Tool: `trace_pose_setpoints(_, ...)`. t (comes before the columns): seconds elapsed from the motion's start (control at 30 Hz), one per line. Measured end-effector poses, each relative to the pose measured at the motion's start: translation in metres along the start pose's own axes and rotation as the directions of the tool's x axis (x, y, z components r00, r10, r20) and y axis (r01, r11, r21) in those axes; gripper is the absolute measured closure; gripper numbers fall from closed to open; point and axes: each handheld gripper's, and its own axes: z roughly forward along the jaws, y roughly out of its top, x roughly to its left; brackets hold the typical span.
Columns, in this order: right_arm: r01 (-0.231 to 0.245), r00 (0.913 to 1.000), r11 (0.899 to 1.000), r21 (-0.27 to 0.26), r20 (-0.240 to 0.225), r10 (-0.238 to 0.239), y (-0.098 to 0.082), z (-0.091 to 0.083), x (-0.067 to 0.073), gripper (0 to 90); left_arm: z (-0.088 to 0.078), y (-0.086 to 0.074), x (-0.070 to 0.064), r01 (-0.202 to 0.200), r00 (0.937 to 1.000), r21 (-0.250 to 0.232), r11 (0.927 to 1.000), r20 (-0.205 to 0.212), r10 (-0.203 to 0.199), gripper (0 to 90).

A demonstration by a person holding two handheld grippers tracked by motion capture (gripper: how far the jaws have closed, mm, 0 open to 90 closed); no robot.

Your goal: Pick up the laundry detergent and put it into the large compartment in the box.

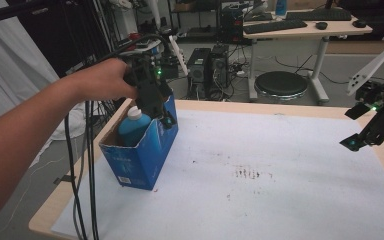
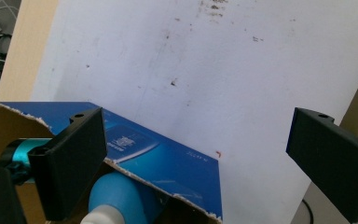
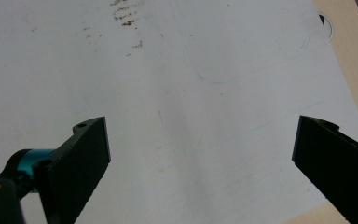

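Left hand (image 1: 102,80): comes in from the left edge of the high view, holding its tool above the box.
Left gripper (image 1: 155,107): poised right over the open top of the box — jaws spread wide, nothing between them, one jaw over the box mouth in the left gripper view.
Blue box (image 1: 140,150): cardboard, top torn open, standing upright at the left end of the table, on the corner of the white sheet.
Bottle (image 1: 134,125): teal-blue with a white cap, upright inside the box, cap poking out just under the left gripper.
White sheet (image 1: 280,170): covers most of the table, with brown smudges near its middle.
Table (image 1: 45,215): pale wood rim showing round the sheet.
Right gripper (image 1: 367,132): way over at the right edge, well apart from the box — hanging above the sheet, jaws wide apart and holding nothing.
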Motion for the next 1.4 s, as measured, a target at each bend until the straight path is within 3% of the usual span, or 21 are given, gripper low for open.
trace_pose_setpoints(0.2,0.001,1.0000,1.000,-0.004,0.001,-0.001,0.001,-0.001,0.002,3.2,0.007,0.014,-0.002,-0.028,0.9996,0.008,0.9996,0.002,0.028,1.5)
trace_pose_setpoints(0.3,0.006,1.0000,1.000,-0.006,-0.002,-0.006,0.001,-0.001,0.003,3.2,0.013,0.024,-0.006,-0.067,0.9964,0.015,0.9977,0.053,0.066,1.6)
trace_pose_setpoints(0.37,0.004,1.0000,1.000,-0.008,-0.002,-0.004,0.001,-0.001,0.004,3.2,0.018,0.032,-0.008,-0.063,0.9970,0.024,0.9977,0.046,0.062,1.6)
trace_pose_setpoints(0.5,0.009,1.0000,1.000,-0.011,-0.003,-0.009,0.002,0.001,0.006,3.2,0.032,0.051,-0.014,-0.094,0.9920,0.048,0.9944,0.089,0.089,1.6)
trace_pose_setpoints(0.63,0.014,0.9999,1.000,-0.007,-0.008,-0.014,0.004,0.003,0.009,3.2,0.046,0.071,-0.019,-0.132,0.9841,0.028,0.9908,0.124,0.128,1.6)
trace_pose_setpoints(0.73,0.014,0.9998,1.000,-0.004,-0.011,-0.014,0.005,0.004,0.011,3.2,0.056,0.084,-0.021,-0.137,0.9834,0.023,0.9903,0.123,0.133,1.6)
trace_pose_setpoints(0.83,0.015,0.9998,1.000,0.007,-0.012,-0.015,0.005,0.006,0.013,3.2,0.067,0.092,-0.021,-0.157,0.9785,0.032,0.9870,0.140,0.151,1.6)
trace_pose_setpoints(1.1,0.023,0.9996,1.000,0.011,-0.016,-0.023,0.006,0.008,0.013,3.2,0.086,0.104,-0.025,-0.195,0.9706,0.067,0.9785,0.156,0.183,1.6)
trace_pose_setpoints(1.4,0.031,0.9993,0.999,0.013,-0.023,-0.030,0.010,0.013,0.014,3.2,0.095,0.105,-0.026,-0.198,0.9690,0.063,0.9783,0.163,0.185,1.6)
